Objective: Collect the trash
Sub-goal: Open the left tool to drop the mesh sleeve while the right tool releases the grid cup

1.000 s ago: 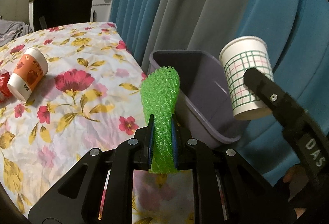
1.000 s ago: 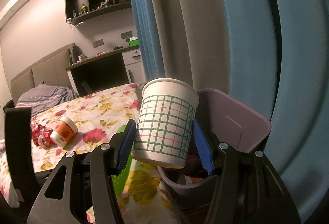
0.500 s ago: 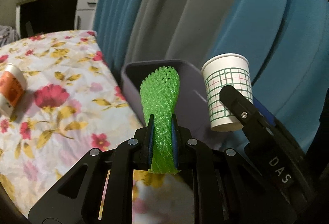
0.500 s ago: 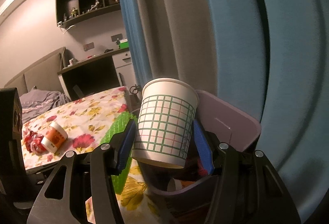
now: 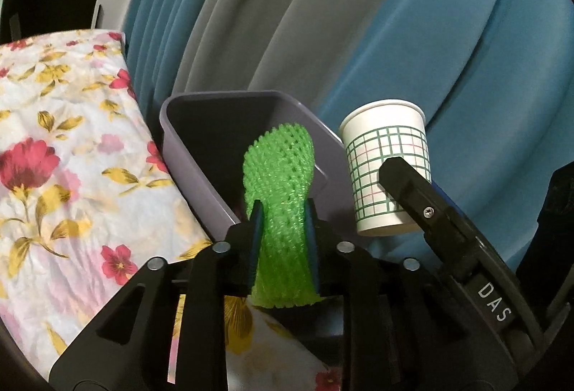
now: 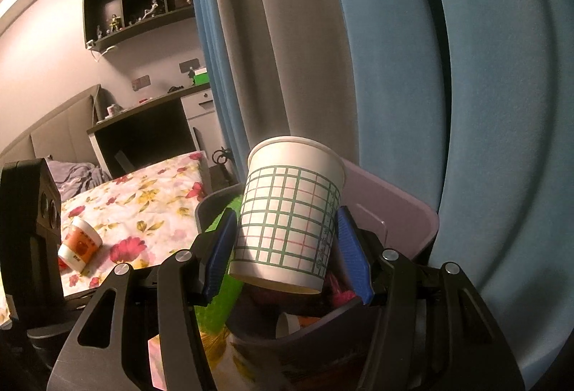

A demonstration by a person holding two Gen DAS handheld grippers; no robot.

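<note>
With the left gripper (image 5: 281, 211) clenched on the green foam-mesh sleeve (image 5: 278, 168) and the right gripper (image 6: 287, 240) clamping the white green-gridded paper cup (image 6: 287, 222) above the grey plastic bin (image 5: 201, 157), the cup, at three o'clock past the rim, risks dropping outside.

My left gripper (image 5: 282, 240) is pinched tight, fingers nearly together, pointing far. My right gripper (image 6: 285, 254) sits just to its right, clamped at medium width.
</note>
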